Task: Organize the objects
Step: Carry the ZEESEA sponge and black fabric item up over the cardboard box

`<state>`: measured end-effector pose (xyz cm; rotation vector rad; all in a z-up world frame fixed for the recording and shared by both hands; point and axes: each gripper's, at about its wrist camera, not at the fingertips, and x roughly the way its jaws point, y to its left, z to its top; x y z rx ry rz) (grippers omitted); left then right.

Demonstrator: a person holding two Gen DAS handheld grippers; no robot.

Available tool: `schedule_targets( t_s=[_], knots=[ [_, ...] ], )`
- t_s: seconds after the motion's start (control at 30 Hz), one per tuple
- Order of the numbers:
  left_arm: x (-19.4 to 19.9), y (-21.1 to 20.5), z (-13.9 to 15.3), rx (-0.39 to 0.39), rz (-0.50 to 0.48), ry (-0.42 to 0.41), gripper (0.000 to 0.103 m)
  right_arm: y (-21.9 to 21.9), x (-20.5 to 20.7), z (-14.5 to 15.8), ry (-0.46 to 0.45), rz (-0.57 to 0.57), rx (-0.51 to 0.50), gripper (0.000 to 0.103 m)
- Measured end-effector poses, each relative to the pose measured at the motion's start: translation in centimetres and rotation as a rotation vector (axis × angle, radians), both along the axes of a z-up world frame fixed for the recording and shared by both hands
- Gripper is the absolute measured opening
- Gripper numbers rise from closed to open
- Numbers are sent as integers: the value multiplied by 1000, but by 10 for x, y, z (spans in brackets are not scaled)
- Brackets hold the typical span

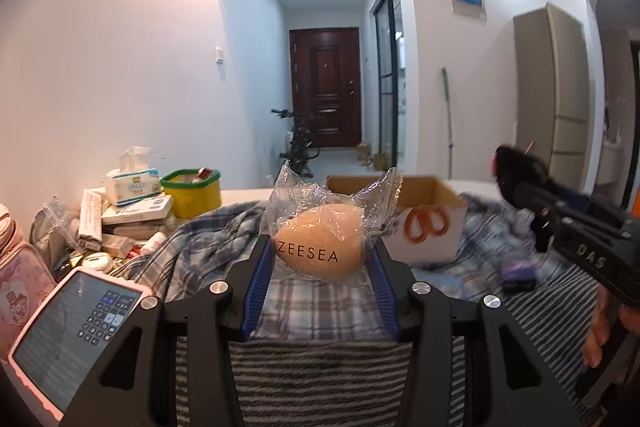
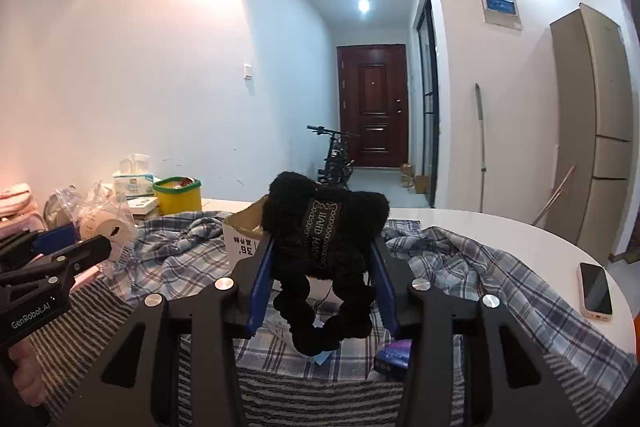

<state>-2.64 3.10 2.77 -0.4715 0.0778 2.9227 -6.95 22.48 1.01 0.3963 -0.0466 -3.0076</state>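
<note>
My left gripper (image 1: 320, 259) is clamped on an egg-shaped beige sponge (image 1: 320, 247) sealed in crinkly clear plastic, held above the plaid cloth (image 1: 208, 247). My right gripper (image 2: 322, 267) pinches a fuzzy black knitted piece (image 2: 320, 235) with a woven label, just before the open cardboard box (image 2: 246, 227).
</note>
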Motion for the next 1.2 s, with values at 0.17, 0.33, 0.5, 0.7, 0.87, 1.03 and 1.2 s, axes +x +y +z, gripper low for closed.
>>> schedule_targets(
  t_s=[0.17, 0.33, 0.5, 0.7, 0.87, 1.03, 1.2],
  knots=[
    [8, 12, 42, -38, -29, 116, 49, 20, 0, 44, 37, 60, -32, 44],
    [3, 25, 79, -55, -43, 179, 49, 26, 10, 100, 163, 110, -24, 44],
    [2, 34, 146, 45, -129, 322, 49, 11, -1, 135, 249, 75, 51, 44],
    [-6, 50, 198, 80, -94, 431, 49, 8, 2, 185, 393, 71, -1, 43],
    [-16, 53, 210, 65, -79, 458, 49, 5, 5, 207, 490, 81, 5, 44],
    [-31, 42, 200, 125, -103, 422, 49, 7, -11, 202, 489, 72, -44, 43],
    [-57, 34, 171, 132, -93, 367, 49, 8, -29, 179, 431, 51, -64, 43]
  ],
)
